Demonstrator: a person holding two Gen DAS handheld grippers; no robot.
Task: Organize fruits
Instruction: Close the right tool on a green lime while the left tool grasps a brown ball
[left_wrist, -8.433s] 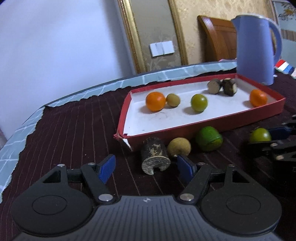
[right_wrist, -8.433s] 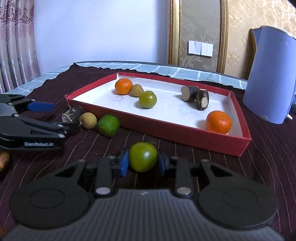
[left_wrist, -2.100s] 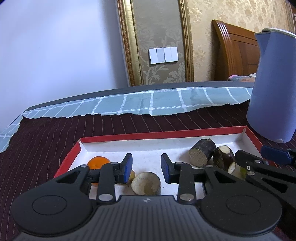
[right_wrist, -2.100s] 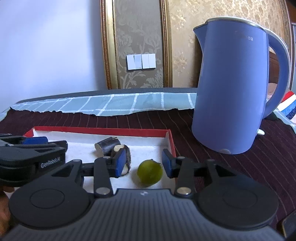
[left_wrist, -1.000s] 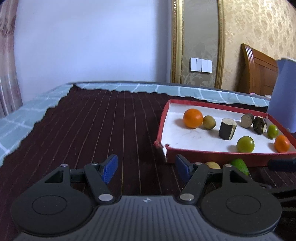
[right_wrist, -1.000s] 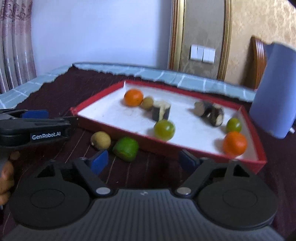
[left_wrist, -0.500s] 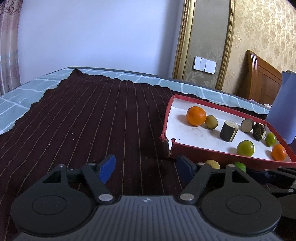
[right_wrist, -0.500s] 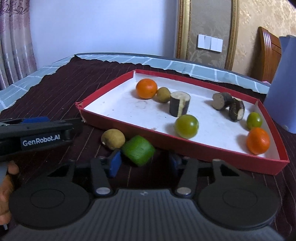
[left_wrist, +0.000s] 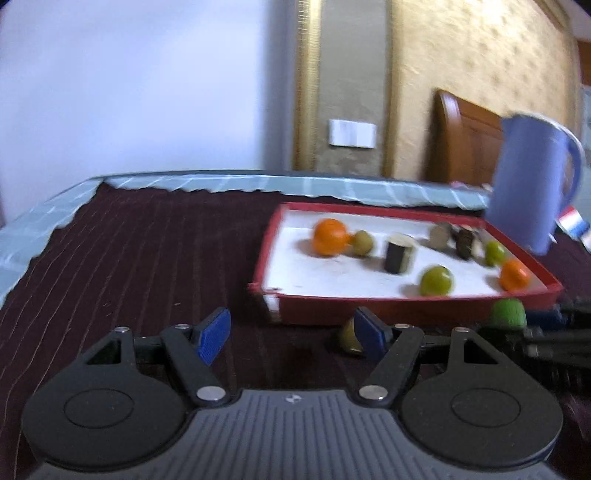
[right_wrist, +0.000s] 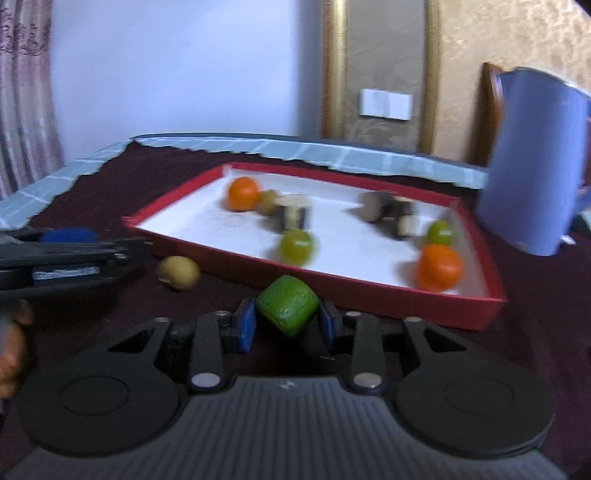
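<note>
My right gripper (right_wrist: 288, 325) is shut on a green lime-like fruit (right_wrist: 288, 308) and holds it in front of the red tray (right_wrist: 332, 284). The same green fruit shows in the left wrist view (left_wrist: 509, 314). My left gripper (left_wrist: 291, 332) is open and empty over the dark cloth. A small tan fruit (left_wrist: 349, 334) lies on the cloth just behind its right finger; it also shows in the right wrist view (right_wrist: 178, 272). The tray (left_wrist: 406, 308) holds two oranges, green fruits and several brown cut pieces.
A blue kettle (right_wrist: 535, 162) stands at the tray's far right; it also shows in the left wrist view (left_wrist: 532, 184). A dark striped cloth (left_wrist: 147, 251) covers the table over a pale checked cloth (left_wrist: 258, 186). A wooden chair (left_wrist: 465, 140) stands behind.
My right gripper has closed on the green fruit and lifted it off the cloth. My left gripper has swung right, toward the tan fruit. Both views are motion-blurred.
</note>
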